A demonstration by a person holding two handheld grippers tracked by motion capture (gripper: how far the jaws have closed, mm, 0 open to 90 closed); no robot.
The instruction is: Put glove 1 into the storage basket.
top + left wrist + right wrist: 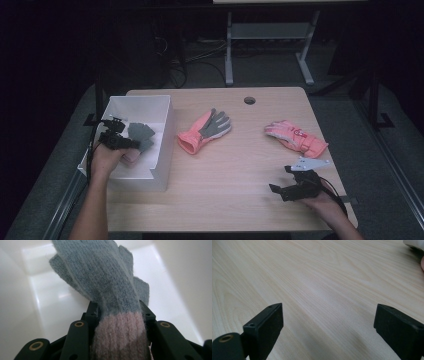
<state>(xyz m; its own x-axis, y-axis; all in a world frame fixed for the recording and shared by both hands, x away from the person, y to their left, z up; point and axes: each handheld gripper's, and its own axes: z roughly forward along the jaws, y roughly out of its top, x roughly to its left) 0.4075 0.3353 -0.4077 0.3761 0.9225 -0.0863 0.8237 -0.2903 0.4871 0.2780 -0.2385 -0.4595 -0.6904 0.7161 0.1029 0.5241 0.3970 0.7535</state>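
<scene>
Grip check: left gripper [117, 312] pinches grey knit glove [105, 282] at the pink cuff, glove hanging inside white bin [160, 107]. Lower until the fingers touch the bin floor, then spread the jaws; don't drop from height. Right gripper [328, 325] sits spread and idle over table [319, 277], near pink ski glove [296, 137].

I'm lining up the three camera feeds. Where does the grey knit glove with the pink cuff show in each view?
High view: the grey knit glove hangs at far left, over the white bin, at the left gripper.
Left gripper view: centre, clamped at its pink cuff between the jaws.
Right gripper view: not in it; bare tabletop.
Shared landmark: the white bin's floor.
</scene>
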